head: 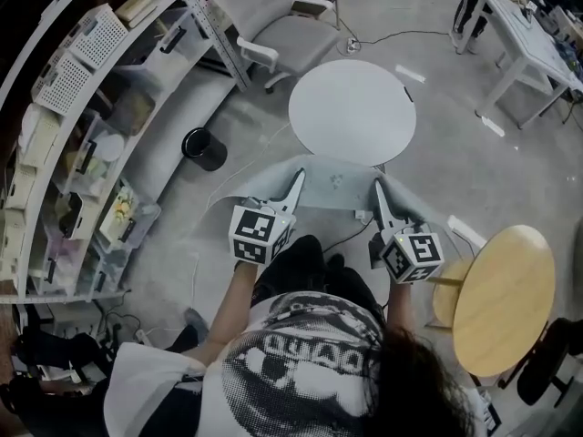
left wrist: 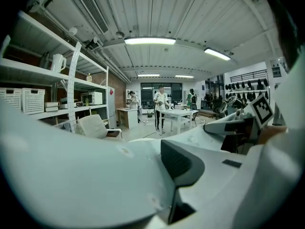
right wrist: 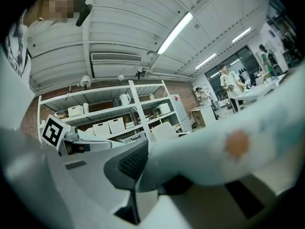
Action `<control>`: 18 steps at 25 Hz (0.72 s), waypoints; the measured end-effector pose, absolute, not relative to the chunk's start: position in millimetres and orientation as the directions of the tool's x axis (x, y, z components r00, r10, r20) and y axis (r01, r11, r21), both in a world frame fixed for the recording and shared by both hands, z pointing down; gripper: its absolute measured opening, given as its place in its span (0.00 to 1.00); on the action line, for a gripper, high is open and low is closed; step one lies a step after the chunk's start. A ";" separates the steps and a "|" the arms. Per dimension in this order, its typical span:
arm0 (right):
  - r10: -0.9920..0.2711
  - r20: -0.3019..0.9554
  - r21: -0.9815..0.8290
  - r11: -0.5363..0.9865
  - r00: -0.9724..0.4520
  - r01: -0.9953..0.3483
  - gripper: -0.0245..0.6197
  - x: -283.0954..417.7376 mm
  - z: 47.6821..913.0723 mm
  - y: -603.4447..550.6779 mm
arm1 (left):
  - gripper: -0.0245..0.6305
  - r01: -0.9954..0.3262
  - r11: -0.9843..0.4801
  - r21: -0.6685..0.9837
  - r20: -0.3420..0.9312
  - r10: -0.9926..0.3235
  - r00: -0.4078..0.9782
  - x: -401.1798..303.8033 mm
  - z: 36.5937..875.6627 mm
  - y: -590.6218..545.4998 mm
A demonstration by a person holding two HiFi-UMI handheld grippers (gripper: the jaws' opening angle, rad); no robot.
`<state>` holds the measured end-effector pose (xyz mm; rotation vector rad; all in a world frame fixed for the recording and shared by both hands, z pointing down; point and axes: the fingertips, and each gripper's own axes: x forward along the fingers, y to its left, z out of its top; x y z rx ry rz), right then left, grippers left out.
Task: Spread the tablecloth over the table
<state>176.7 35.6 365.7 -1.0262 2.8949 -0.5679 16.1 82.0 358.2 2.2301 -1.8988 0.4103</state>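
Jaws of left gripper [head: 293, 188] and right gripper [head: 379, 194] clamp the tablecloth [head: 332, 188]; best carried taut and level over the bench [head: 352, 107].

Round table [head: 352, 109]: a white top is seen; it is stood on the grey floor [head: 455, 180], ahead of the person.
Floor: a black bin [head: 203, 148] and a grey armchair [head: 273, 25] are carried directly.
Shelf rack [head: 55, 153]: it is set along the left; white baskets [head: 96, 36] are kept on it.
Wooden round table [head: 504, 297]: it is placed on the floor at the right.
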 end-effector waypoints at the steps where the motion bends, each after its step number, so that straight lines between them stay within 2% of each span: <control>1: -0.616 0.104 -0.348 0.713 -0.781 -0.609 0.13 178.4 367.3 33.9 | 0.19 -0.984 -0.173 -0.045 0.331 -0.932 0.148 17.3 358.6 79.4; 18: -0.673 0.091 -0.361 0.664 -0.734 -0.654 0.13 174.4 371.7 -25.8 | 0.20 -0.959 -0.280 -0.047 0.346 -0.905 0.247 10.2 361.9 2.9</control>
